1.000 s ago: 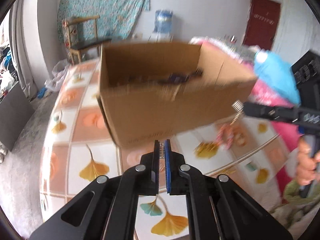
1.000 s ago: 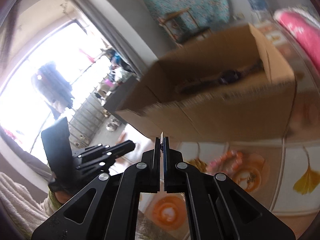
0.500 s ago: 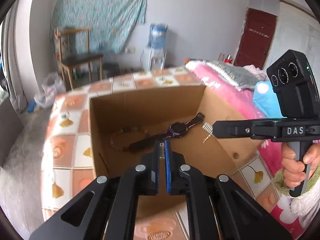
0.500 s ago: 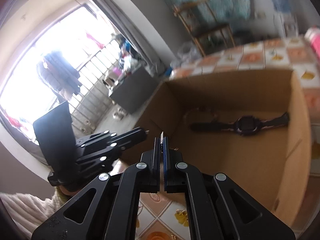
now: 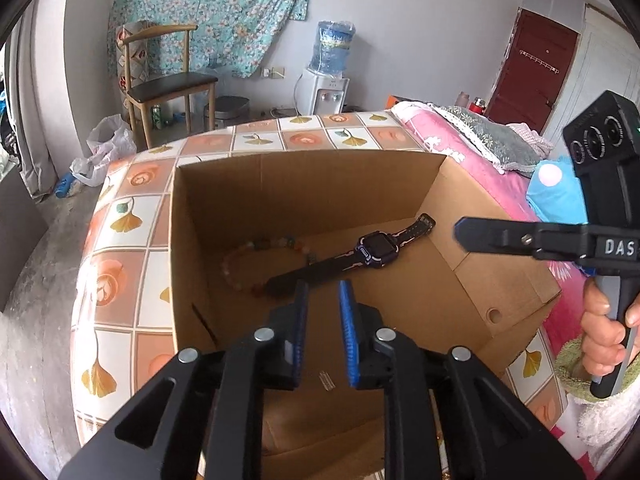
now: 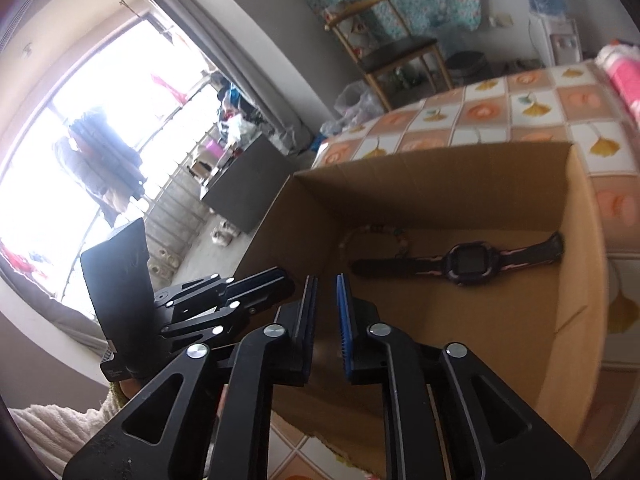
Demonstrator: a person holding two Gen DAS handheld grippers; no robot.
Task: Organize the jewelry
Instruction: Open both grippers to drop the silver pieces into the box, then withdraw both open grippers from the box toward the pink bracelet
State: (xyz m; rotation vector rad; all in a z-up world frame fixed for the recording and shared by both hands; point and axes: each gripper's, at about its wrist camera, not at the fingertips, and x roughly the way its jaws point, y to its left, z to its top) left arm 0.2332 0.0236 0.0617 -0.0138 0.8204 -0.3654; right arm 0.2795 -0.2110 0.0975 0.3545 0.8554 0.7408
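An open cardboard box stands on the tiled table. Inside lie a dark watch and a pale bead bracelet. My left gripper hovers over the box's near side, its jaws opening with nothing pressed between the blue pads. A small silvery piece shows below them inside the box. My right gripper also hangs over the box, jaws opening and empty. Each gripper appears in the other's view: the right gripper, the left gripper.
A pink bed with a grey pillow borders the table on the right. A wooden chair, a water dispenser and a plastic bag stand on the floor beyond. A hand grips the right handle.
Both grippers came up from the box's front to above its opening. Their jaws then parted, and the small silvery pieces pinched between the pads are gone from them.
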